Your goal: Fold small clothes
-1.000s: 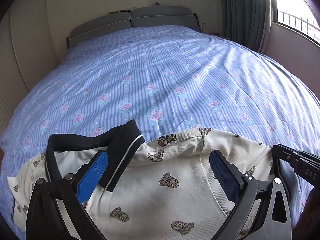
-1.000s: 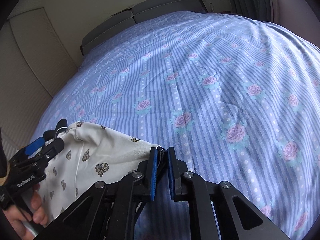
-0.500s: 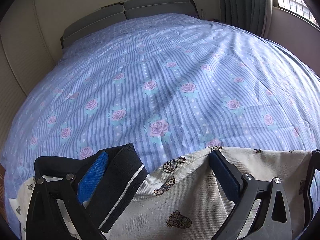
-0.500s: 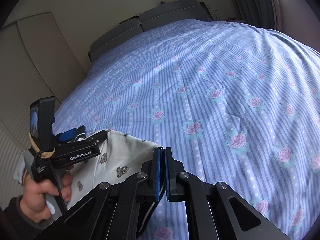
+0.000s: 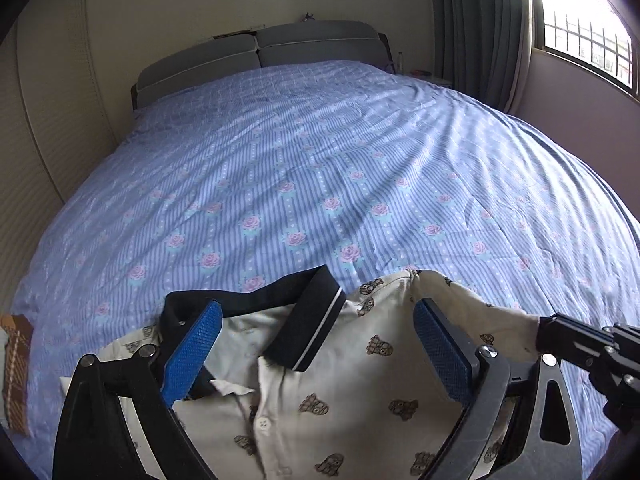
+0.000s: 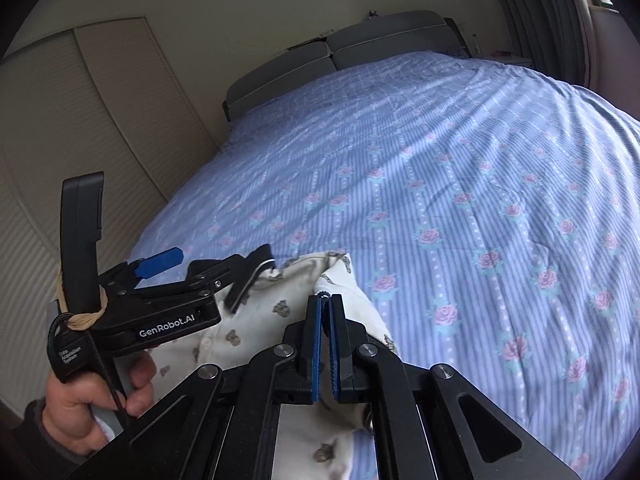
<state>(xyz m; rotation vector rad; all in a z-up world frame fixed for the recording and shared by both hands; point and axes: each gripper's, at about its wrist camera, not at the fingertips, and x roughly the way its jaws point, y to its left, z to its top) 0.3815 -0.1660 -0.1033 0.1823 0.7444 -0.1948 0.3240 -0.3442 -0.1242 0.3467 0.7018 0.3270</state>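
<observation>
Because the small shirt [image 5: 352, 392] has to be spread flat before any fold can be made, it is being held up by one shoulder at the near edge of the bed [image 5: 320, 168], low in both frames. It is a cream polo scattered with small brown figures, with a dark collar [image 5: 308, 328] edged by a white line and a buttoned placket running down the front; the cloth hangs loose and creased, so it looks soft and light. In the right wrist view the right gripper [image 6: 325, 304] has its blue fingers pressed together on a fold of the cream shoulder, low centre of the frame, likely to carry that corner outward. The left gripper [image 5: 316, 356] frames the collar with its fingers spread wide, pinching nothing, probably ready to take the other shoulder. A hand [image 6: 96, 404] at the lower left grips its handle. The blue striped, rose-patterned bedcover fills the rest, running up to a grey headboard [image 5: 260, 56].
</observation>
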